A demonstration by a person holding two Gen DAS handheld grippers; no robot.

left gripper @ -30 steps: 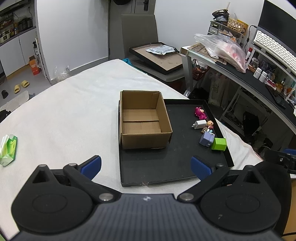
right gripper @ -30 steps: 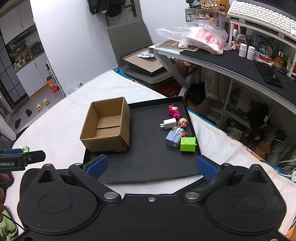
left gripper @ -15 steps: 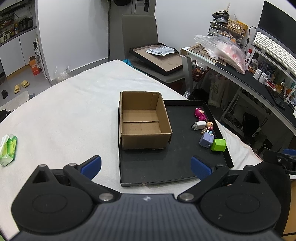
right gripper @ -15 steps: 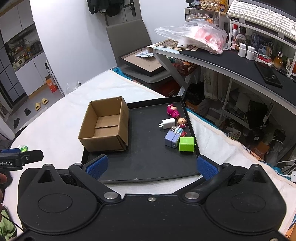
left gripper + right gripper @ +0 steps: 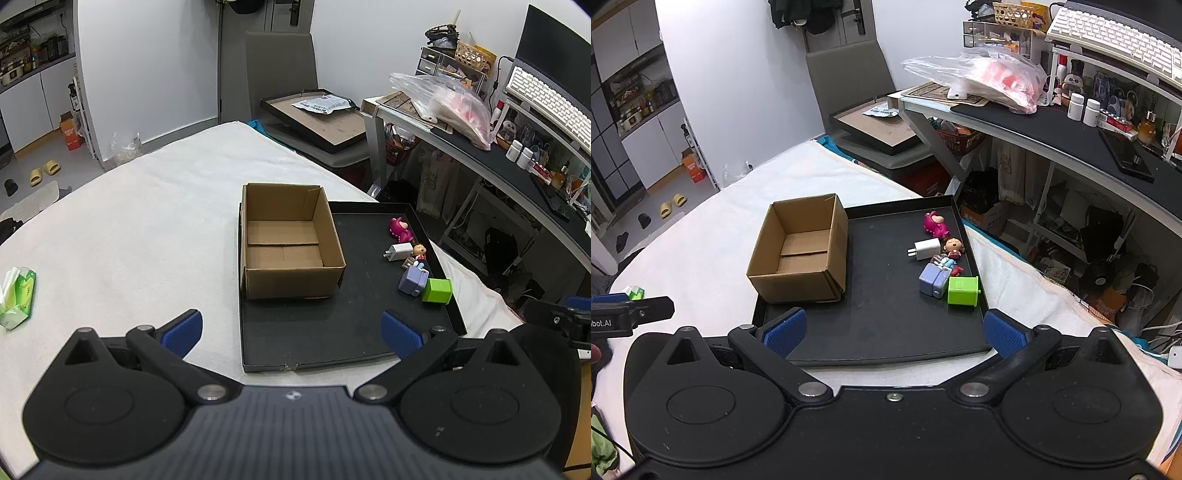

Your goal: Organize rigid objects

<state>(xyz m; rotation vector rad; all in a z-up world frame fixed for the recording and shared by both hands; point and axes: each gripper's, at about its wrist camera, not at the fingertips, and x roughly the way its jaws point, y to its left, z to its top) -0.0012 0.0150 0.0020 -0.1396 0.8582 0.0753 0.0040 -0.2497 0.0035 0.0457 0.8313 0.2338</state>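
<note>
With both the left gripper and right gripper spread apart and empty, we have edged slightly closer to the tray, where the toys lie right of the empty box, so nothing is sorted yet.

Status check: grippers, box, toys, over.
Left gripper and right gripper open, empty. Cardboard box empty on black tray. Toys clustered beside it, path clear.
</note>
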